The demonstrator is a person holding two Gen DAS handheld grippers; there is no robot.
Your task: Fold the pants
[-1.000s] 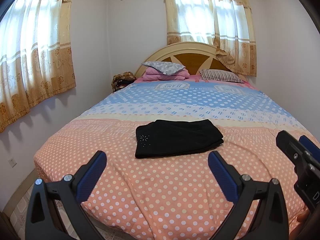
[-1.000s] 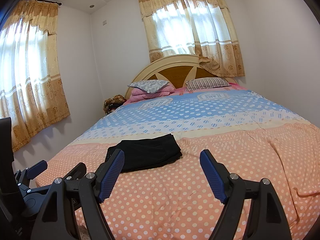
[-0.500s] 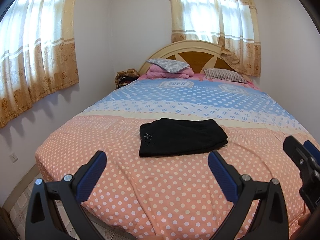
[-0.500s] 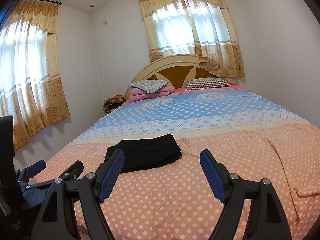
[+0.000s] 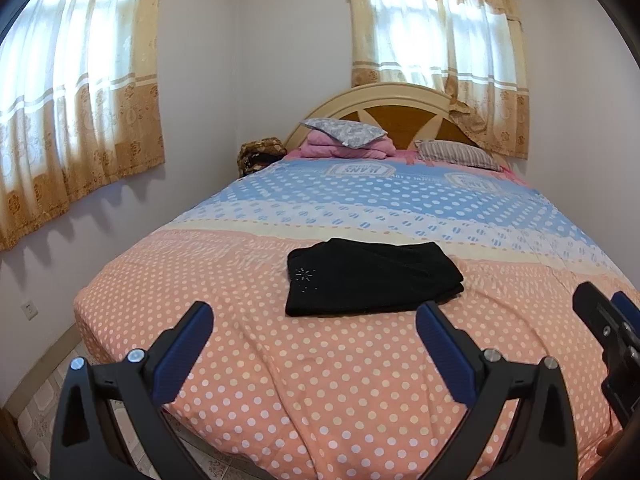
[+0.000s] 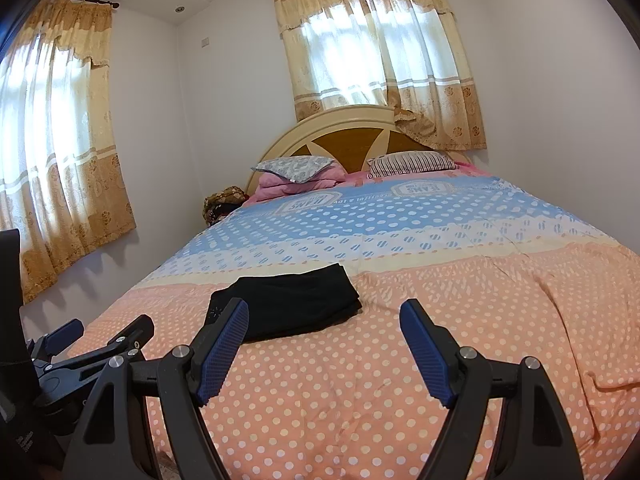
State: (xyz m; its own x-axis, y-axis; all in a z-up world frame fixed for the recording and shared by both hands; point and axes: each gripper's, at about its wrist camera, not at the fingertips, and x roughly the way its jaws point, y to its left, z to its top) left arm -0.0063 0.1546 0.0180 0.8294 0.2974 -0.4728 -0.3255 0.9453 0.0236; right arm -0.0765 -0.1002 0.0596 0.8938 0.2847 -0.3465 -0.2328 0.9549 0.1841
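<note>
Lying folded into a flat black rectangle, the pants [image 5: 370, 278] sit on the bed's [image 5: 320, 380] peach dotted cover, apparently finished. Left gripper [image 5: 314, 334] and right gripper [image 6: 324, 332] hang back near the foot, jaws spread, holding nothing. Pillows [image 5: 344, 132] sit well apart by the headboard; nothing blocks reach.

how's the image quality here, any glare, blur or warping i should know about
Left wrist view: the curtained windows blow out to white, fisheye bends the walls, and the black pants stay sharp but show little fold detail. Right wrist view: same window glare, dark corner vignette, bed curved; no motion blur in either.
</note>
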